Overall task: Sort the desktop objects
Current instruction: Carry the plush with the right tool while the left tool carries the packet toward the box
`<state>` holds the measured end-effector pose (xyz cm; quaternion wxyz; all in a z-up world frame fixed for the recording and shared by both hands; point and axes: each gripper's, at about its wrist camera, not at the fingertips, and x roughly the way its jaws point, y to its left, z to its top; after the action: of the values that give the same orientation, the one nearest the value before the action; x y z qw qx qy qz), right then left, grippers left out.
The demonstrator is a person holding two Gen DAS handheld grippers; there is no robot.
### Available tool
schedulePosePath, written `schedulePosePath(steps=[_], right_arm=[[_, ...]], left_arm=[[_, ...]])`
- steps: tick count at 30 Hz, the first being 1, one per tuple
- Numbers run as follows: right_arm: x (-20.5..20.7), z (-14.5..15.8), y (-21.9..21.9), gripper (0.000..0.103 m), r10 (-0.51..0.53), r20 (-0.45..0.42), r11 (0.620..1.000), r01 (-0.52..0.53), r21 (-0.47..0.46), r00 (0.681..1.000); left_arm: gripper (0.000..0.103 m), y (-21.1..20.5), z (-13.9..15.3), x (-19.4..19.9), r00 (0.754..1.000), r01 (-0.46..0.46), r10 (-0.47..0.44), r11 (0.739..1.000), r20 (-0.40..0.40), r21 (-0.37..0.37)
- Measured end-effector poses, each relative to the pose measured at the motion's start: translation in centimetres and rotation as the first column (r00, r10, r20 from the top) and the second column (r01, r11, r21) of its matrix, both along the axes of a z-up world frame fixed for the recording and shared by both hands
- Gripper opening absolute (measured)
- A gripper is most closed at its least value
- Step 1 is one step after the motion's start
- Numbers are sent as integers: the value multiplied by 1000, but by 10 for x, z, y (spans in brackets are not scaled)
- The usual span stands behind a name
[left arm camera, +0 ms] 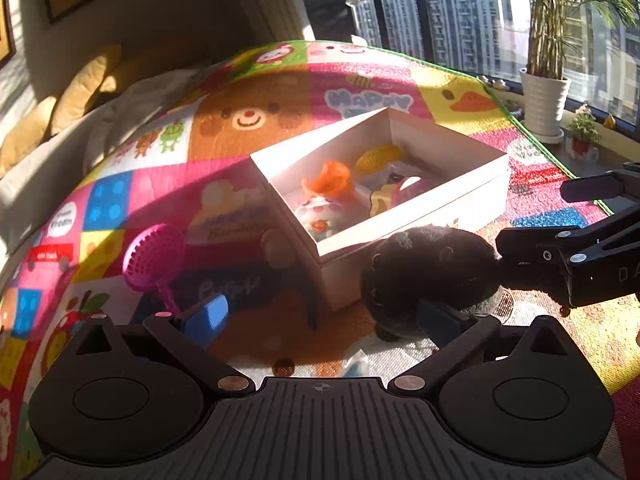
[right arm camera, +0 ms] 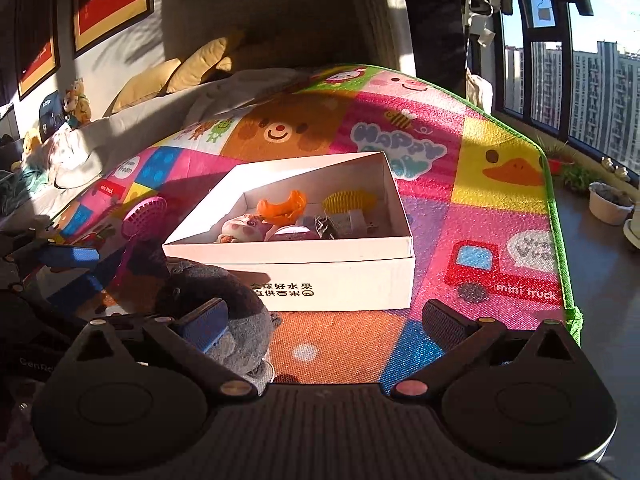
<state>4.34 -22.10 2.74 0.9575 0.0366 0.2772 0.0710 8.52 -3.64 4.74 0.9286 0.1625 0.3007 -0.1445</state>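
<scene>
A dark grey plush toy [left arm camera: 428, 272] [right arm camera: 224, 300] lies on the colourful play mat [left arm camera: 248, 120] by the near corner of a white cardboard box [left arm camera: 420, 216] [right arm camera: 332, 276]. Inside the box are an orange toy [left arm camera: 328, 178] [right arm camera: 282, 204], a yellow ribbed piece [left arm camera: 378, 158] and a small round figure [right arm camera: 240, 228]. A pink brush [left arm camera: 154, 258] [right arm camera: 144, 212] rests on the mat left of the box. My left gripper [left arm camera: 322, 318] is wide open, its right pad beside the plush. My right gripper [right arm camera: 326, 322] is open too, its left pad against the plush, gripping nothing.
A sofa with yellow cushions [left arm camera: 80, 88] and a crumpled blanket border the mat on the left. On the right, beyond the mat's green edge [right arm camera: 556, 220], are dark floor, a potted plant [left arm camera: 544, 96], small pots [right arm camera: 608, 204] and tall windows.
</scene>
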Motion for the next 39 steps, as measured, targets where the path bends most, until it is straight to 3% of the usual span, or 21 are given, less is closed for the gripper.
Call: schedulePosePath(steps=[3,8,14,16,18,20,22,24,25,27,28,29,33,39], right_arm=[[0,-11,-5,103,-43,-44,998,41,-39,998],[-6,-32,-16,103,7,-187,999,-1,36,982],[-10,-35,-7,103,11,-211,1000,-9,10,977],[-5,-34,0,103,3,-242,999,-13,-39,970],[0,-30,8,103,66,-274,994,-87,-62,959],[-5,-21,17,103,231,-215,972,-237,-1,949],[-11,-10,41,103,277,-100,950,-288,-118,956],[-6,-9,63,103,306,-39,925,-307,-223,951],[1,-12,70,103,313,-42,921,-314,-229,949],[17,-17,78,87,308,-72,923,-317,-219,948],[24,-19,81,73,298,-95,924,-312,-222,950],[28,-19,82,70,291,-99,926,-307,-221,951],[14,-6,73,67,270,-80,943,-280,-178,960],[-25,21,47,67,220,-83,968,-228,-104,972]], left_arm=[[103,0,2,9,1000,2,-2,1000,-13,-10],[103,-3,4,13,1000,-14,14,1000,-20,-10],[103,4,4,16,998,-42,40,998,-48,-42],[103,4,4,16,998,-46,44,998,-49,-45],[103,4,4,15,998,-48,46,998,-50,-47],[103,5,4,16,997,-49,46,997,-55,-54],[103,7,4,18,997,-48,43,996,-66,-71],[103,12,8,19,996,-57,50,992,-72,-112],[103,17,11,18,996,-70,61,989,-69,-131],[103,33,23,14,993,-116,110,976,-46,-187],[103,44,31,9,990,-141,137,967,-32,-212],[103,53,35,4,987,-160,159,961,-22,-225],[103,80,41,-31,974,-220,226,959,18,-179],[103,70,10,-73,985,-151,131,970,-113,-193]])
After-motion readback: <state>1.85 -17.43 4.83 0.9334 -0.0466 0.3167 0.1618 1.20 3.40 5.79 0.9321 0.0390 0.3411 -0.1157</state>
